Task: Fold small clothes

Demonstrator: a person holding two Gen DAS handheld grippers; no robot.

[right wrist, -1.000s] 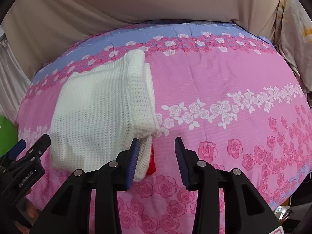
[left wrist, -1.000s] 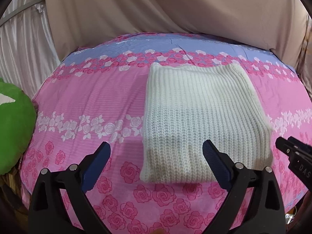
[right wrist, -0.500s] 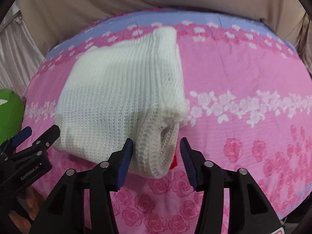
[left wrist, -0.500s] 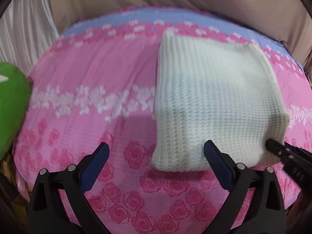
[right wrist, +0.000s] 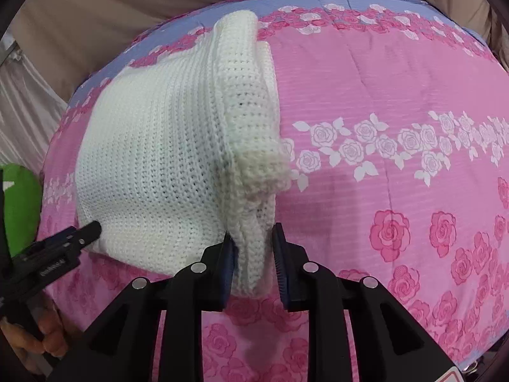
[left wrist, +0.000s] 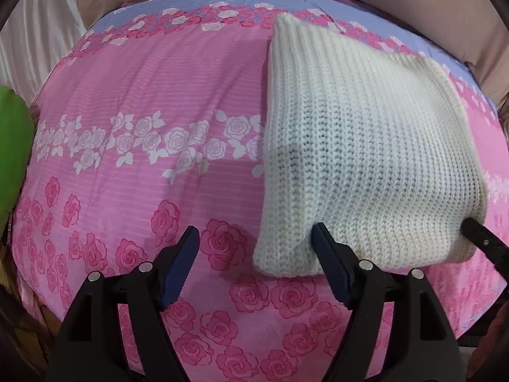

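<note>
Since a second ago both grippers have closed in on the white knitted garment [left wrist: 366, 146], which now fills far more of each view, and the right jaws have narrowed around its layered edge.

On the far left a green cushion [left wrist: 12, 146] sits at the edge of the bed, well apart from the work. The left gripper [left wrist: 254, 261] has its jaws spread wide; the garment's near left corner lies between them, one finger resting against the knit, nothing gripped. The garment lies on the pink rose-patterned bedspread [left wrist: 143, 102], already folded into a thick rectangle. To its right, the right gripper [right wrist: 253, 251] has its jaws part open around the garment's stacked side edge, close to the cloth but not plainly pinching it.

The step looks like taking hold of the near edge for another fold, or to carry the bundle. Next, both jaws likely need to shut on all layers, then lift together so the stack stays even.

A loose woolly flap [right wrist: 264, 165] sticks out on the right side and could slip free. Beige curtains [right wrist: 95, 16] hang behind the bed; nothing blocks the way
</note>
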